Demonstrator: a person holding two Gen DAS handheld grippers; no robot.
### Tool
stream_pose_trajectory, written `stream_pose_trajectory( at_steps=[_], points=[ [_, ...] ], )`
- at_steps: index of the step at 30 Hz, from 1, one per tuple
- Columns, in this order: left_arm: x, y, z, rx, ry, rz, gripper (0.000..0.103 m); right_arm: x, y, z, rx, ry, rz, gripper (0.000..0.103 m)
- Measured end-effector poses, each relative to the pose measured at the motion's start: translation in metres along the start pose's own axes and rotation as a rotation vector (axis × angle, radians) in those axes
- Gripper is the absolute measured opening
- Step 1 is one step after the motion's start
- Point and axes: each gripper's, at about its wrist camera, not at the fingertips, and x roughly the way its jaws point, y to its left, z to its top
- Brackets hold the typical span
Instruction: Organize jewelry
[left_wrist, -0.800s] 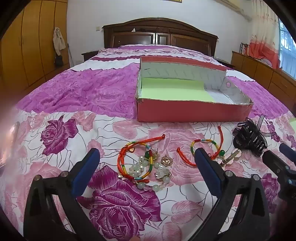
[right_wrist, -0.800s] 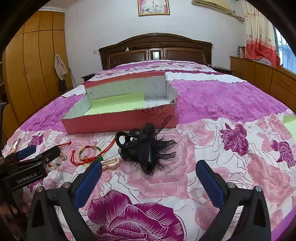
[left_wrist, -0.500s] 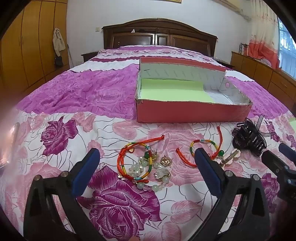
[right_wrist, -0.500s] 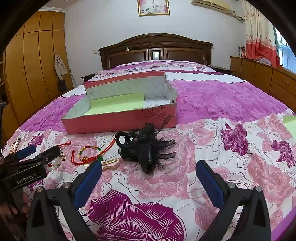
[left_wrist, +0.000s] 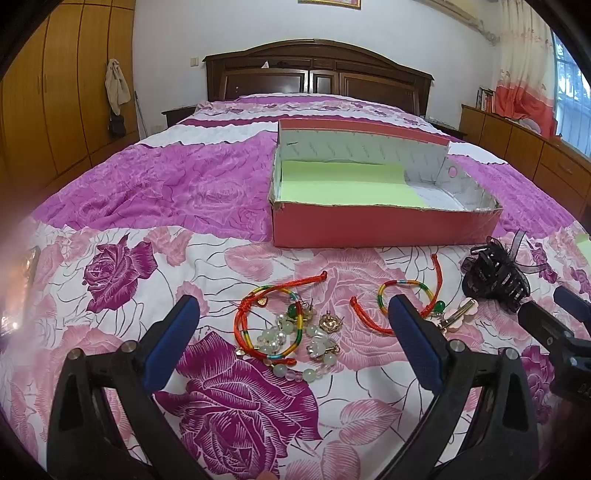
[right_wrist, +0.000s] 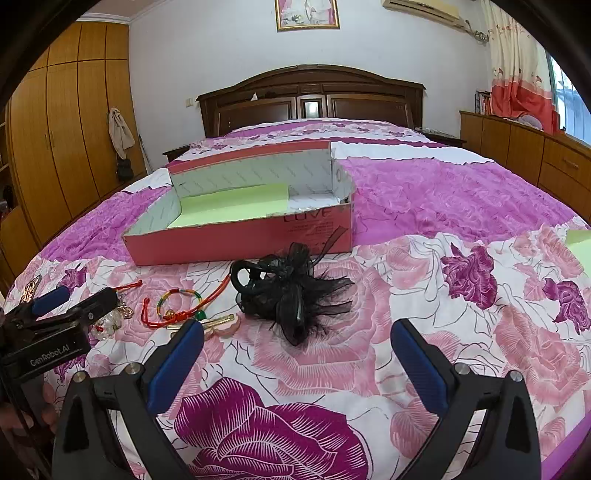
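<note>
Jewelry lies on the flowered bedspread in front of an open red box (left_wrist: 384, 225) lined with green paper. A rainbow cord bracelet (left_wrist: 269, 325) with pearl and jade beads (left_wrist: 314, 354) rests between the wide-apart fingers of my left gripper (left_wrist: 291, 332), which is open and holds nothing. A second rainbow bracelet (left_wrist: 402, 291) with red cord, a pink flower hair clip (left_wrist: 458, 314) and a black feathered claw clip (left_wrist: 495, 280) lie to the right. In the right wrist view the black claw clip (right_wrist: 291, 291) sits just ahead of my open right gripper (right_wrist: 295, 354), with the red box (right_wrist: 240, 240) behind.
The bed runs back to a dark wooden headboard (left_wrist: 317, 74). Wooden wardrobes (left_wrist: 48, 103) line the left wall and a low cabinet (left_wrist: 517, 144) the right. A green sheet (right_wrist: 580, 247) lies at the bed's right edge. A hand (right_wrist: 40, 410) holds the left gripper's body.
The left wrist view has tilted slightly upward, so the box and jewelry sit a little lower in frame. The right gripper has stayed still.
</note>
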Motion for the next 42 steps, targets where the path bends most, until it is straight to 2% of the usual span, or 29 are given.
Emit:
stream_pose_trajectory(
  at_steps=[42],
  points=[
    [-0.0071, 0.0012, 0.0012, 0.001, -0.011, -0.002, 0.095, 0.0011, -0.0008, -0.0013, -0.003, 0.005, -0.001, 0.103]
  ],
)
